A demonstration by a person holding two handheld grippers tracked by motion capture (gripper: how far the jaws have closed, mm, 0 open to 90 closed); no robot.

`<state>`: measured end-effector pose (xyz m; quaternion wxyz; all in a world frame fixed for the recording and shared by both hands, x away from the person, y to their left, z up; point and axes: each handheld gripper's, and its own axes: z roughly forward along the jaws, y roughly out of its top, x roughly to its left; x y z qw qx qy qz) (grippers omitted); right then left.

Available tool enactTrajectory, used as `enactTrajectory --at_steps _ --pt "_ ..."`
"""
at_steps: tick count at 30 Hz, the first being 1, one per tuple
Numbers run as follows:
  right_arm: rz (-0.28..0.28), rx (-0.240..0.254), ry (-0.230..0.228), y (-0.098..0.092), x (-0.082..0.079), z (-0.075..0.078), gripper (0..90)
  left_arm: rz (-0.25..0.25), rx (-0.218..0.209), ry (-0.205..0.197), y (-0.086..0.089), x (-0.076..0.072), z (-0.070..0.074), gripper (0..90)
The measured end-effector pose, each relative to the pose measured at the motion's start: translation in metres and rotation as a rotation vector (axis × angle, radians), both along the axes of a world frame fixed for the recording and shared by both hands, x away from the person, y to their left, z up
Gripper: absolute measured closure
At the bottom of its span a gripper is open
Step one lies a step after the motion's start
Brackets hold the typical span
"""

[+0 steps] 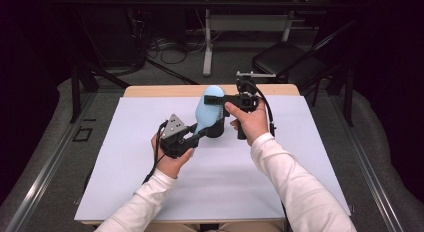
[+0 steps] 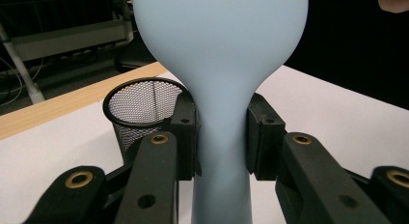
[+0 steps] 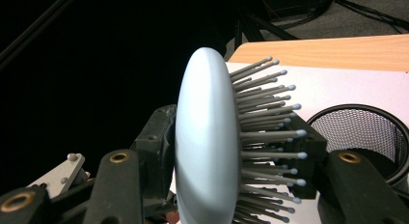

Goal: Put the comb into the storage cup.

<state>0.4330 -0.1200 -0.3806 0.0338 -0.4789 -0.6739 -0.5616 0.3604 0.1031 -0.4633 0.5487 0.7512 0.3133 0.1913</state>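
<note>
1. Left gripper view: the left gripper (image 2: pixel 223 137) is clamped on the narrow handle of the pale blue hairbrush (image 2: pixel 222 64), one pad on each side of the handle; the broad head widens above the jaws.
2. Right gripper view: the right gripper (image 3: pixel 236 151) holds the brush head, one jaw against the smooth back and the other in among the bristles (image 3: pixel 270 118). No earlier picture bears on its closing; the pads sit on the head.
3. High view: the left gripper (image 1: pixel 192 137) grips the lower end of the hairbrush (image 1: pixel 206 109) and the right gripper (image 1: pixel 220 99) the upper end, so the brush spans the gap between the two hands, above the white mat (image 1: pixel 125 157) and toward the table's far edge.
4. Hidden or cut off: in the left gripper view the top of the head and the handle's end run out of frame; in the high view the black mesh cup (image 1: pixel 216 128) is largely covered by the brush and the left jaws, and whether the brush touches it cannot be told.
5. Orientation: the long axis runs from the left gripper up and away toward the table's far edge, head end farthest from the person; the bristles face the cup (image 3: pixel 366 137).
</note>
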Motion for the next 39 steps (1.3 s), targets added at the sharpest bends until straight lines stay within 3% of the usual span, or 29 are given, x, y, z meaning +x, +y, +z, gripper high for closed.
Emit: enactTrajectory --at_steps 28,39 --pt "-0.003 0.033 0.043 -0.0028 0.0009 0.0013 48.3 -0.006 -0.022 0.018 0.0019 0.0030 -0.0009 66.1" --pt "-0.030 0.036 0.048 -0.0081 0.0047 0.0011 48.5 0.000 -0.039 0.019 0.0032 0.0044 -0.0005 55.2"
